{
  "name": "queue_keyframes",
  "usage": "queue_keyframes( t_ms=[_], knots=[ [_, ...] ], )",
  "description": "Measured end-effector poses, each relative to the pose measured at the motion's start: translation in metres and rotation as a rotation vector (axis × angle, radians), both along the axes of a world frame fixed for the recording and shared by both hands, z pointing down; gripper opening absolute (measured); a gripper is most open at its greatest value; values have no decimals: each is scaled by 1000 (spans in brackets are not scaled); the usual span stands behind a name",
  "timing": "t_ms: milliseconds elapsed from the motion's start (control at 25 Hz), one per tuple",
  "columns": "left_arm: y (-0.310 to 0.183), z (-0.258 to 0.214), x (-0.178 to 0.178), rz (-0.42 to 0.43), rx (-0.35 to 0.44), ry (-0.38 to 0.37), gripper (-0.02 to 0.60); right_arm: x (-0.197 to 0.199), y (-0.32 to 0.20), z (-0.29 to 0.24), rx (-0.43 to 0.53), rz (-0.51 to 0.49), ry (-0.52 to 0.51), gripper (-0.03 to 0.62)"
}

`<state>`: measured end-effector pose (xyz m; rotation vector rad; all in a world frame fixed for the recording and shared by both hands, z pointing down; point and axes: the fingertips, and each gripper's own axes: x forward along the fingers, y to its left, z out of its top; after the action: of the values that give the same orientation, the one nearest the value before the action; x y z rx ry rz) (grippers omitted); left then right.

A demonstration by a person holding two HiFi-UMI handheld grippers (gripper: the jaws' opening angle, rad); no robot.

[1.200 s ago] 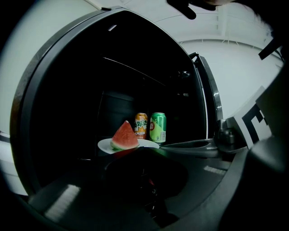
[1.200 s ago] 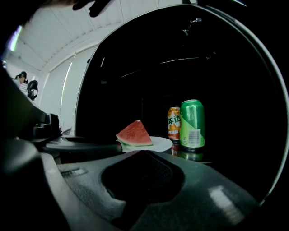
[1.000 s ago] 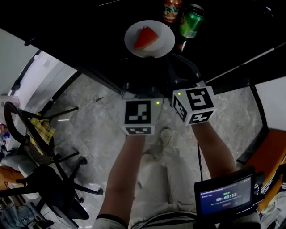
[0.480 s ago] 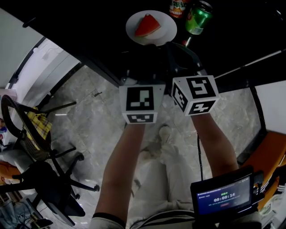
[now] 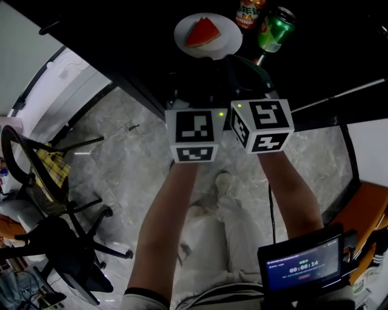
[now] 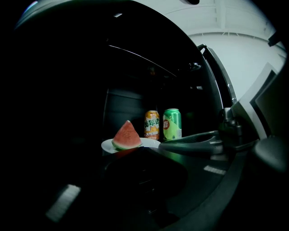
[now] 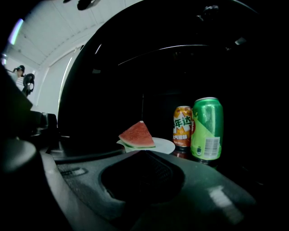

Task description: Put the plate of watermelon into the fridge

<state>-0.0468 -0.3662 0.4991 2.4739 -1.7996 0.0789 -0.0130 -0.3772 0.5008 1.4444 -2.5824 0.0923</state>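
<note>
A red watermelon wedge (image 5: 203, 33) lies on a white plate (image 5: 227, 43) on a dark shelf. An orange can (image 5: 250, 12) and a green can (image 5: 276, 29) stand just right of it. My left gripper (image 5: 197, 91) and right gripper (image 5: 239, 66) sit side by side just short of the plate, touching nothing. In the left gripper view the wedge (image 6: 127, 136) and plate (image 6: 151, 142) lie straight beyond my shut left gripper (image 6: 135, 151). The right gripper view shows the wedge (image 7: 137, 135) beyond my shut right gripper (image 7: 142, 152), with the green can (image 7: 207, 128) to the right.
The dark cavity around the shelf is framed by a white wall (image 6: 244, 54). Black office chairs (image 5: 54, 206) stand on the marble floor at the left. A small timer screen (image 5: 303, 266) hangs at the lower right near an orange seat (image 5: 364, 212).
Both grippers have crept a little forward toward the plate and stay close together. The plate and cans have not moved on the shelf.
</note>
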Motion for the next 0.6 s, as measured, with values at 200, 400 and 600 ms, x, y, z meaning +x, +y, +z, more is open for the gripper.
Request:
queue_keyframes(
  t_ms=[200,400,600],
  knots=[
    [1,1,1,16,11,-1,-2,-3,1,1,6,-10,-12,-5],
    [10,-1,3,22,19,12,-2,-5,9,-4,16,-39,-33,-5],
    [29,-9,9,41,5,12,-2,-2,28,-15,8,-51,-31,-5]
  ],
)
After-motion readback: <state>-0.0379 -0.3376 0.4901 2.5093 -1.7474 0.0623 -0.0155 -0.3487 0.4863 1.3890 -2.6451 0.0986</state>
